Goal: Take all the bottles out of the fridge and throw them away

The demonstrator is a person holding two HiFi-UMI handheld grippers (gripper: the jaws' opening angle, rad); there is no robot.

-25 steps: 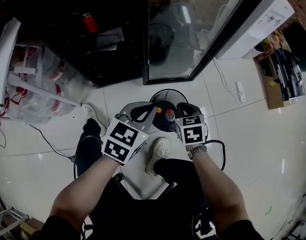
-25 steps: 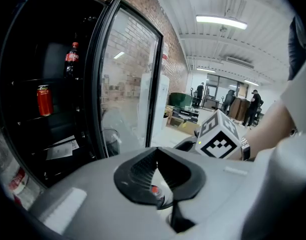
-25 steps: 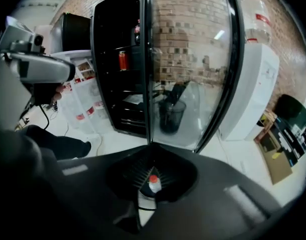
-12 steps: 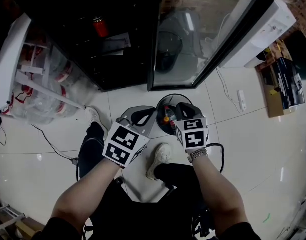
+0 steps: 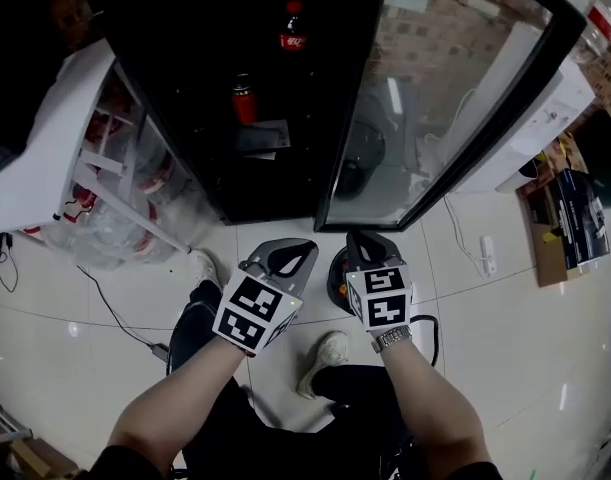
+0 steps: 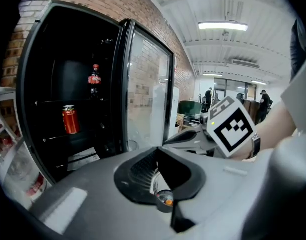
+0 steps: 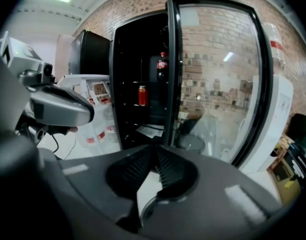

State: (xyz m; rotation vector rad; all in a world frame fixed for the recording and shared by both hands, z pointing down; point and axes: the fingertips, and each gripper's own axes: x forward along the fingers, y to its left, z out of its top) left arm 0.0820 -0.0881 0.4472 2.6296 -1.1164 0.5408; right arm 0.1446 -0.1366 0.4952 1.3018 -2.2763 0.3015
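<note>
**Presently: both tools empty, one bottle waiting in the fridge**

Step in hand, by my reading: going back to the fridge (image 7: 115, 84) for another pick; nothing is being carried.

- Left tool (image 5: 290, 258): jaws lying together, gripping nothing, hovering low over the floor (image 5: 505, 298).
- Right tool (image 5: 360, 248): jaws likewise pressing shut and empty, riding just beside the left one.
- Bottle (image 5: 293, 30): dark cola type, red label and cap, smooth plastic, standing upright on an upper shelf well inside the black cabinet.
- Can (image 5: 244, 98): red, glossy metal cylinder, sitting upright one shelf lower. Not a bottle.
- Paper sheet (image 5: 260, 136): flat, white, lying near the fridge bottom.
- Glass door (image 5: 435, 98): black-framed, swinging wide open to the right, reflecting brick.
- Bin (image 5: 335, 271): dark, round, sitting on the glossy white tiles directly under the tools.

Next move, as I judge it: one tool is needing to rise, open wide and reach deep to close round the bottle's body; the slick, tall shape is likely tipping if nudged.
</note>
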